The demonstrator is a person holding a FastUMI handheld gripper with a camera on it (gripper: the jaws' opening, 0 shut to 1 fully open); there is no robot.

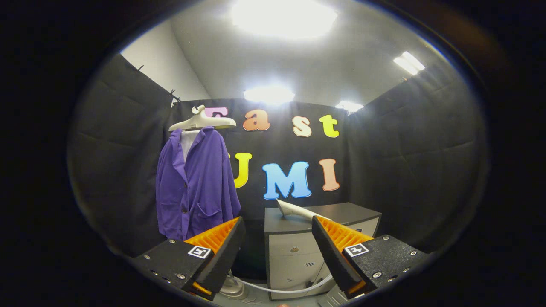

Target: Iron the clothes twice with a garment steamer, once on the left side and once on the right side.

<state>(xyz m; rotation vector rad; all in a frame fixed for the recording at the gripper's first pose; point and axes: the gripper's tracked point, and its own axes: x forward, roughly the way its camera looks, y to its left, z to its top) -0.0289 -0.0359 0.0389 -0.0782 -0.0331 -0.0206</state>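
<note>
A grey cabinet (324, 238) with drawers stands against the black wall, beyond the gripper (278, 247), whose fingers are spread wide with nothing between them. A white steamer head (294, 209) lies on its dark top, its hose (290, 288) trailing across the floor (264, 300) below.

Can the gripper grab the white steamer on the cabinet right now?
Probably yes. The gripper has its fingers open with nothing between them, and the white steamer head lies on top of the grey cabinet just beyond them. Nothing seems to block the way; it only needs to move closer.
</note>
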